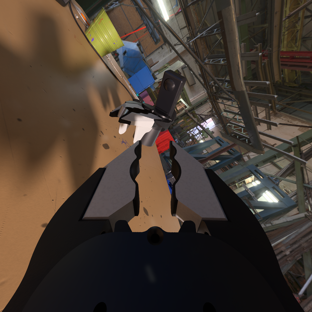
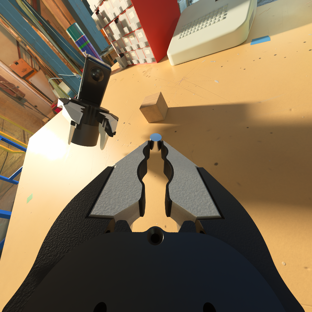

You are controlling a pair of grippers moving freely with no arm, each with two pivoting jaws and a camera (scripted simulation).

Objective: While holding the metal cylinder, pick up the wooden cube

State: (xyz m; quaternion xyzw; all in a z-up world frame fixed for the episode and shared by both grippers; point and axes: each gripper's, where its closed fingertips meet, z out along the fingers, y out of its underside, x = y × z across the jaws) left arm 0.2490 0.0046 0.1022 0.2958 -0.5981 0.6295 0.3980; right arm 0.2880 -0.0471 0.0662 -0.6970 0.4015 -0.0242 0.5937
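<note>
In the right wrist view my right gripper (image 2: 155,143) is shut on a short metal cylinder (image 2: 155,141), held upright between its fingertips above the tan table (image 2: 219,152). The wooden cube (image 2: 154,108) sits on the table just beyond it, free of both grippers. My left gripper (image 2: 87,142) hovers above the table to the cube's left, fingers pointing down and spread. In the left wrist view the left gripper (image 1: 155,145) is open and empty, with the right gripper (image 1: 129,135) ahead of it. The cube and the cylinder do not show in that view.
A red drawer cabinet (image 2: 143,30) and a white device (image 2: 211,28) stand at the back of the table. A yellow-green bucket (image 1: 104,35) sits far off. The table's edge (image 2: 28,143) runs close to the left gripper.
</note>
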